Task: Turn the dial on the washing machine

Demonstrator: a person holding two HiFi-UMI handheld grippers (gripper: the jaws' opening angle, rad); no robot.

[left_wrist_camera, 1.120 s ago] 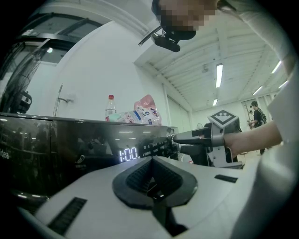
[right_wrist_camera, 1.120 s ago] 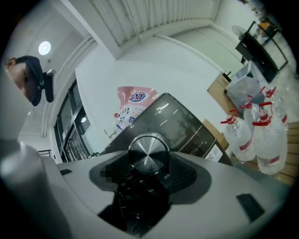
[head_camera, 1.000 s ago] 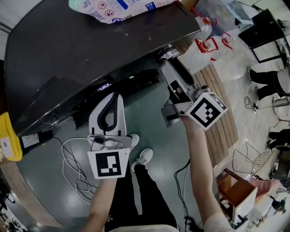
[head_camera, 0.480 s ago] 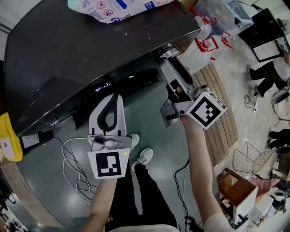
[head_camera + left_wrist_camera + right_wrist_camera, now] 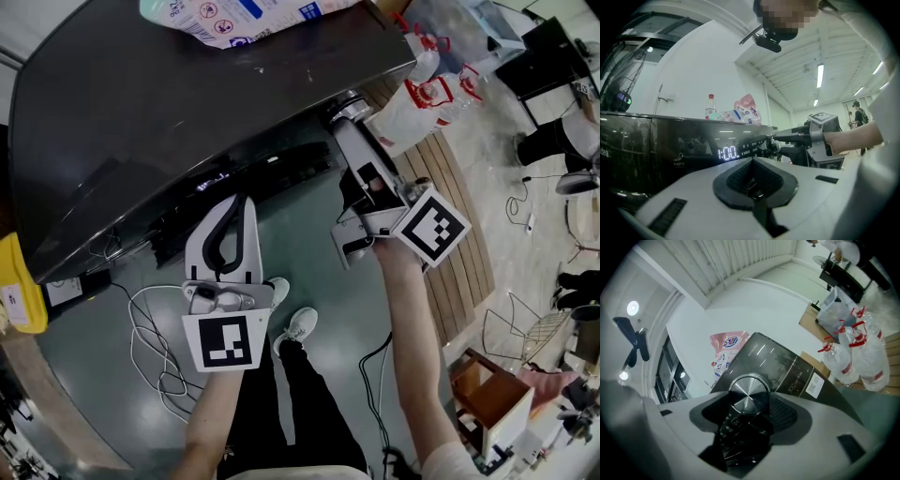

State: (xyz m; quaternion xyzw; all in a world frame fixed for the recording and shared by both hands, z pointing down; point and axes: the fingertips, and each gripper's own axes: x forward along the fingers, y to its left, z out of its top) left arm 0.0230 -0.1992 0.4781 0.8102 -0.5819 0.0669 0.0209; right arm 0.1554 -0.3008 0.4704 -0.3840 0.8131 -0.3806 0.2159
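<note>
Right tool (image 5: 749, 411) gripped the dial (image 5: 748, 389) at the washing machine's (image 5: 187, 112) front corner for turning; left tool (image 5: 752, 180) waited, clenched empty.

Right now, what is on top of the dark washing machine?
A pink-and-white printed bag lies there. A clear red-capped bottle rises beside it; its base is hidden, so it may stand behind the machine.

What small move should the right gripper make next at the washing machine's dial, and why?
Probably roll the right gripper about its own axis to turn the dial. Its pads sit on both sides of the silver dial and seem to grip it, so no reach or closing looks needed. The left gripper is shut and empty, away from the dial.
</note>
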